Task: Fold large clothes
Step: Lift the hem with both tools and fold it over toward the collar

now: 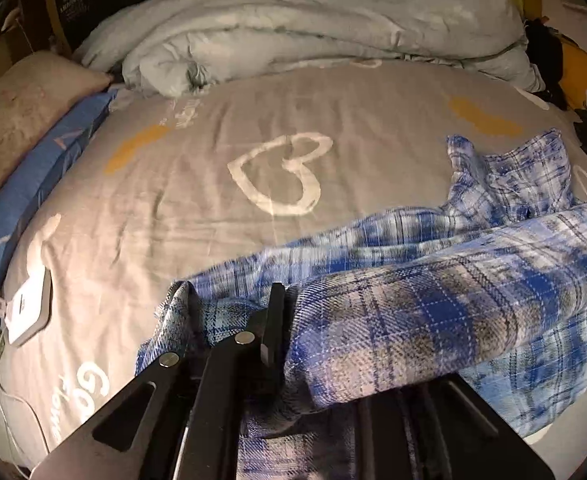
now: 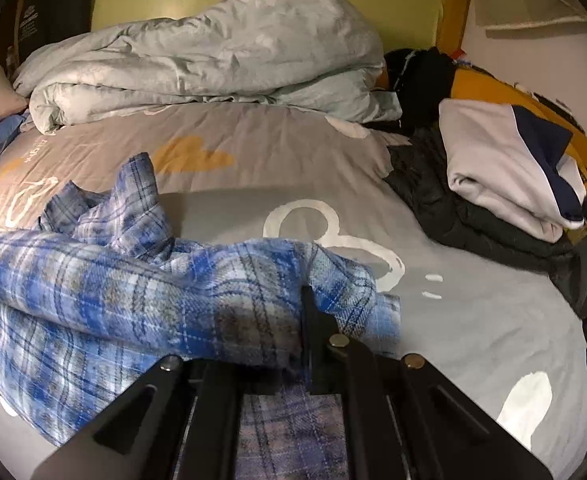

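Observation:
A blue and white plaid flannel shirt [image 1: 433,288] lies rumpled on the grey bedsheet [image 1: 213,184] with white heart outlines. In the left wrist view it spreads from the lower middle to the right edge, with one end sticking up at the far right. My left gripper [image 1: 233,300] holds a bunched edge of the shirt between its black fingers [image 1: 275,320]. In the right wrist view the plaid shirt [image 2: 113,288] fills the lower left. My right gripper [image 2: 289,300] is shut on a fold of it. One finger [image 2: 313,320] shows, while cloth hides the other.
A rumpled pale duvet [image 1: 313,28] lies across the back of the bed. A beige pillow [image 1: 17,120] and a blue one [image 1: 41,176] line the left side, near a white device [image 1: 25,308] with cables. Folded white clothes [image 2: 505,168] and dark garments [image 2: 453,208] sit at the right.

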